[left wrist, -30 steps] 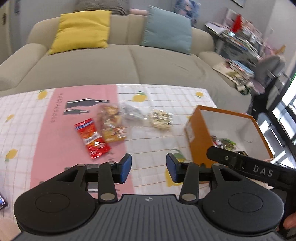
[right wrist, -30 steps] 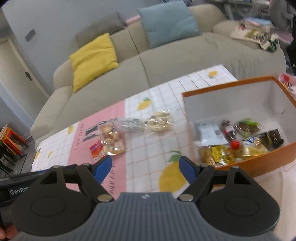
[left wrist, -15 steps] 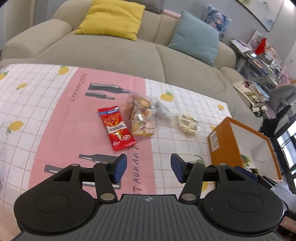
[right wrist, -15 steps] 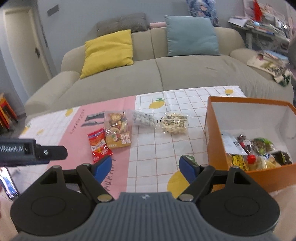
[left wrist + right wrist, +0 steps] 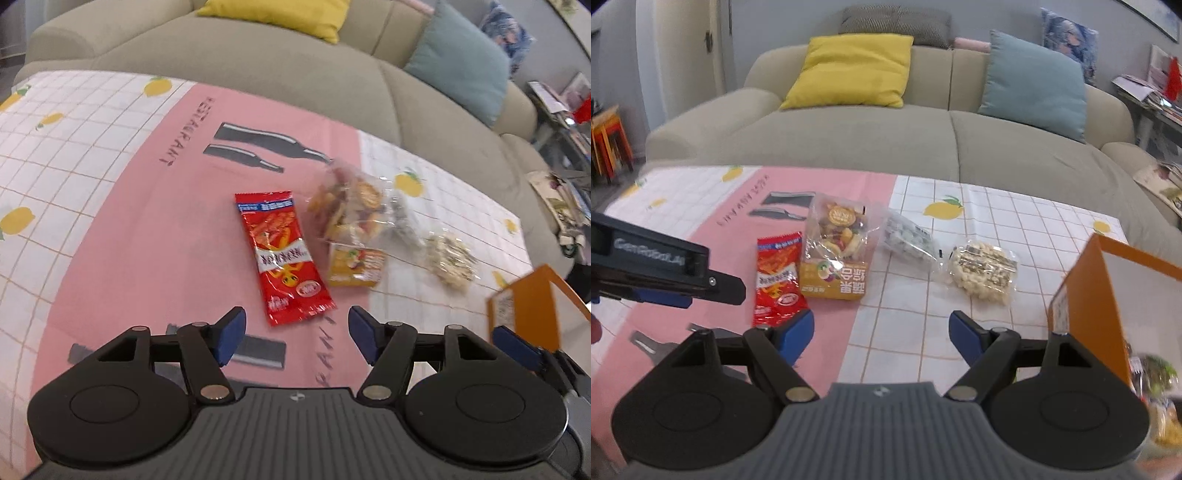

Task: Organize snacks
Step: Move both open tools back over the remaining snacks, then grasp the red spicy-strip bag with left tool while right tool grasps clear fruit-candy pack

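Observation:
Several snacks lie in a row on the tablecloth: a red packet (image 5: 284, 254) (image 5: 777, 277), a yellow mixed-snack bag (image 5: 352, 229) (image 5: 836, 251), a clear bag of grey pieces (image 5: 908, 236) and a pale puffed-snack bag (image 5: 450, 258) (image 5: 982, 267). The orange box (image 5: 1082, 299) (image 5: 524, 306) stands at the right, with snacks inside at its lower edge. My left gripper (image 5: 297, 338) is open and empty just before the red packet. My right gripper (image 5: 882, 334) is open and empty before the yellow bag. The left gripper's side (image 5: 665, 266) shows in the right wrist view.
The pink and white lemon tablecloth (image 5: 997, 206) covers the table. A beige sofa (image 5: 886, 140) with a yellow cushion (image 5: 849, 70) and a teal cushion (image 5: 1034, 85) runs behind it. A cluttered shelf (image 5: 569, 122) stands at the far right.
Both grippers have swung left, away from the orange box, toward the snack row. The left gripper has come down closer to the red packet. Both stay open.

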Demonstrator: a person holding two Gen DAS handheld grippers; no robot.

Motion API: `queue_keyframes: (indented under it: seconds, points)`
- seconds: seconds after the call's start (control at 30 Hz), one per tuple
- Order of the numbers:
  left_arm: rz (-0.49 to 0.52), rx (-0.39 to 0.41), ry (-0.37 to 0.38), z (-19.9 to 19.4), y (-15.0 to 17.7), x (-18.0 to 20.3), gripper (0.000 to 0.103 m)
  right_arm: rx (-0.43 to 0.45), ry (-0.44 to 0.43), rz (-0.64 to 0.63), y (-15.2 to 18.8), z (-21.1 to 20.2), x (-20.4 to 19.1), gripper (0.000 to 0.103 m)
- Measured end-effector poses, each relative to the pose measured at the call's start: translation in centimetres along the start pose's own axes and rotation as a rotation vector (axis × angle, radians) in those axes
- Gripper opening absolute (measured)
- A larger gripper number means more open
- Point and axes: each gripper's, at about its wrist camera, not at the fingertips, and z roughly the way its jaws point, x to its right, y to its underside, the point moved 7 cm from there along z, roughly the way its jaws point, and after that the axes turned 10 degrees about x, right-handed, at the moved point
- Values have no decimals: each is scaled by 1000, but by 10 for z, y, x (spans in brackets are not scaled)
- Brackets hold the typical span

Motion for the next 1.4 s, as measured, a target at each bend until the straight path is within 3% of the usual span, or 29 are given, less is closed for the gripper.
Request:
queue_keyframes:
  seconds: [0.3, 0.43, 0.57, 0.7, 0.83, 0.93, 1.1, 1.2, 1.23, 1.4]
  points:
    - [-73, -13, -47, 56, -20, -8, 76, -18, -26, 1, -9, 48, -6, 78]
    - [-63, -24, -84, 77, -28, -10, 75, -33, -41, 2, -10, 64, -13, 78]
    - [-51, -52, -70, 91, -26, -8, 70, -37, -65, 6, -12, 75, -18, 78]
    - [-1, -39, -80, 93, -28, -8, 63, -32, -89, -20, -13, 83, -26, 78]
    - [-16, -63, -88, 89, -30, -20, 50, -35, -107, -24, -15, 94, -33, 80]
    - [-20, -79, -103, 83, -30, -33, 49, -27, -111, -34, -19, 103, -38, 90]
    - [-26, -96, -106, 74, -27, -48, 48, -65, -144, -32, -20, 124, -45, 92]
    - [-49, -105, -97, 71, -26, -54, 48, -104, -174, -27, -12, 133, -50, 84]
    - [-47, -108, -96, 70, -25, -55, 48, -112, -168, -33, -10, 133, -50, 73]
    - [-16, -111, -89, 61, -13, -54, 47, -110, -173, -25, -5, 116, -45, 71]
